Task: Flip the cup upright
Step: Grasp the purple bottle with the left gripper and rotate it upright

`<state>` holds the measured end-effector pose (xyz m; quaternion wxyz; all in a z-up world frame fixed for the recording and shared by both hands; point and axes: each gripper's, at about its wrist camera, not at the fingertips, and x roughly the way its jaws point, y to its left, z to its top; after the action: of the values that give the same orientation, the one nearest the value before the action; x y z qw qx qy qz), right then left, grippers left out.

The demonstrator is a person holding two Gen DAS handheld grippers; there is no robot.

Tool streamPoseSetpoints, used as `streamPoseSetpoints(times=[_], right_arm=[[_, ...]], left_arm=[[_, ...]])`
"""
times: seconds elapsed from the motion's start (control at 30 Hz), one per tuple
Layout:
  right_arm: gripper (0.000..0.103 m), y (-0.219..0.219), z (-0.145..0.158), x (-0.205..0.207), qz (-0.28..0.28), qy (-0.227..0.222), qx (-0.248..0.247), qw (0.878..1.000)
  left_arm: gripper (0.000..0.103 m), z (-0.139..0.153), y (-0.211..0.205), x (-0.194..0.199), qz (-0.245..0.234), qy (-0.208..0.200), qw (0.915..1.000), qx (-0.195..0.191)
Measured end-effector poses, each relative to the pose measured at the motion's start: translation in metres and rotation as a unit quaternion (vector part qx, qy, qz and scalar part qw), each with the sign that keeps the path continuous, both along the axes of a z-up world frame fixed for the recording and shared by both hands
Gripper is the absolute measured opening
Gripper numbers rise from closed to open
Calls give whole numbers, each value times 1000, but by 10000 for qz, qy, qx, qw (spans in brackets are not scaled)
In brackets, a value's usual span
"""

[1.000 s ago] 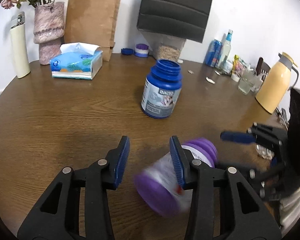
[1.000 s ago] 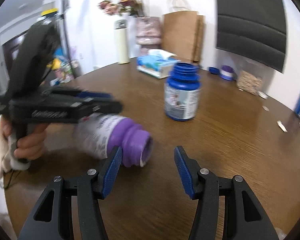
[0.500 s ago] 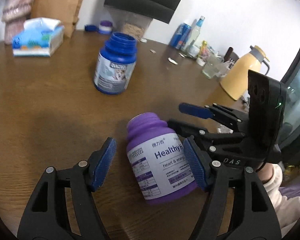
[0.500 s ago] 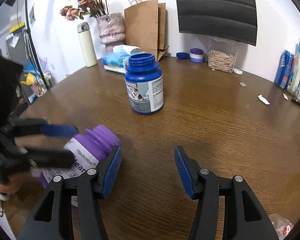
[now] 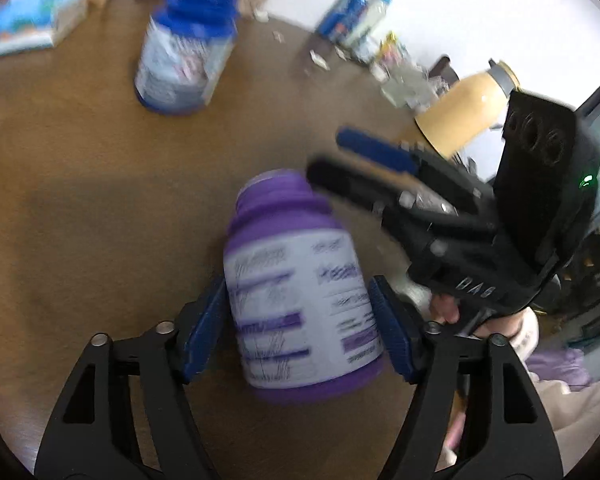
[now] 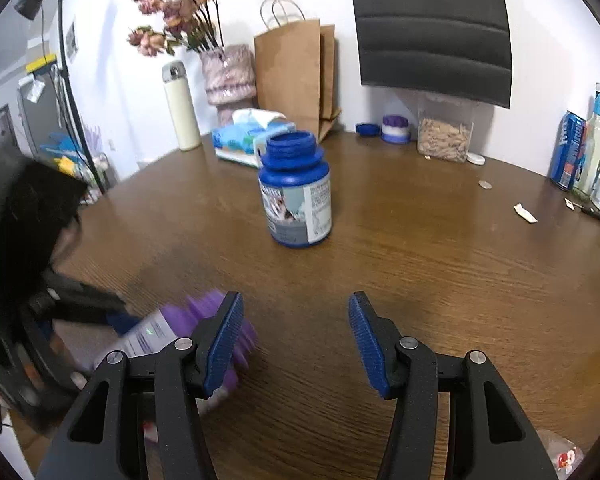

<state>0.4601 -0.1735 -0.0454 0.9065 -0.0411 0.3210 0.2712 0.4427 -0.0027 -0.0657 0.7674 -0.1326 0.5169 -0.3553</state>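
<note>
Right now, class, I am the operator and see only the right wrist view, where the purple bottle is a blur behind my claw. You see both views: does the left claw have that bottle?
Observer: Yes. The left claw has its pads against both sides of the purple bottle, on the label.
Operator: Which way does its neck point?
Observer: Away from the left claw.
Operator: What stands beyond my own claw?
Observer: A yellow jug, behind the open right claw.

upright blue jar [image 6: 295, 189], tissue box [image 6: 244, 141], paper bag [image 6: 296, 76]
</note>
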Motion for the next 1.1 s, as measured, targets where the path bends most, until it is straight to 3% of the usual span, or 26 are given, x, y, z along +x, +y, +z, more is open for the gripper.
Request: streamPoseSetpoints(times=[0.1, 0.27, 0.33, 0.37, 0.4, 0.47, 0.5, 0.6, 0.7, 0.77, 0.87, 0.97, 1.0, 1.1], right_arm=[[60, 1, 5, -4, 74, -136, 95, 9998], [60, 1, 11, -9, 114, -333, 251, 9991], [60, -5, 19, -12, 200, -405, 635, 9970], [62, -8, 23, -11, 195, -363, 864, 9954], [73, -10, 27, -8, 189, -240, 1069, 9938], [82, -7, 38, 0, 323, 0, 1290, 9911], [82, -3, 45, 2, 416, 23, 1333, 9902], [82, 12, 77, 18, 771, -15, 1560, 9848], [82, 32, 107, 40, 1104, 112, 1832, 9768], [82, 48, 119, 61, 1206, 282, 1923, 9735], [82, 68, 126, 90, 1404, 654, 2124, 9648], [80, 86, 124, 114, 1478, 926, 2208, 9596], [70, 92, 123, 120, 1507, 958, 2155, 9600], [68, 108, 122, 132, 1518, 832, 1952, 9654]], left_arm=[[59, 1, -2, -3, -45, 49, 10000, -23], [59, 14, 2, -19, 408, -872, 9943, 450], [59, 26, 12, -26, 824, -1412, 9849, 571], [59, 35, 21, -30, 1186, -1760, 9754, 593], [59, 41, 28, -34, 1385, -1991, 9682, 617], [59, 60, 41, -39, 1759, -2566, 9481, 665], [59, 71, 43, -41, 1834, -2843, 9379, 763], [59, 90, 46, -40, 1780, -3394, 9191, 919], [59, 104, 43, -32, 1993, -4020, 8852, 1227], [59, 115, 50, -27, 2208, -4418, 8610, 1213], [59, 119, 50, -13, 2246, -4841, 8357, 1299], [59, 118, 58, -6, 2263, -4957, 8281, 1316], [59, 117, 63, 0, 2275, -4923, 8302, 1290], [59, 114, 79, 13, 2407, -4794, 8363, 1135]])
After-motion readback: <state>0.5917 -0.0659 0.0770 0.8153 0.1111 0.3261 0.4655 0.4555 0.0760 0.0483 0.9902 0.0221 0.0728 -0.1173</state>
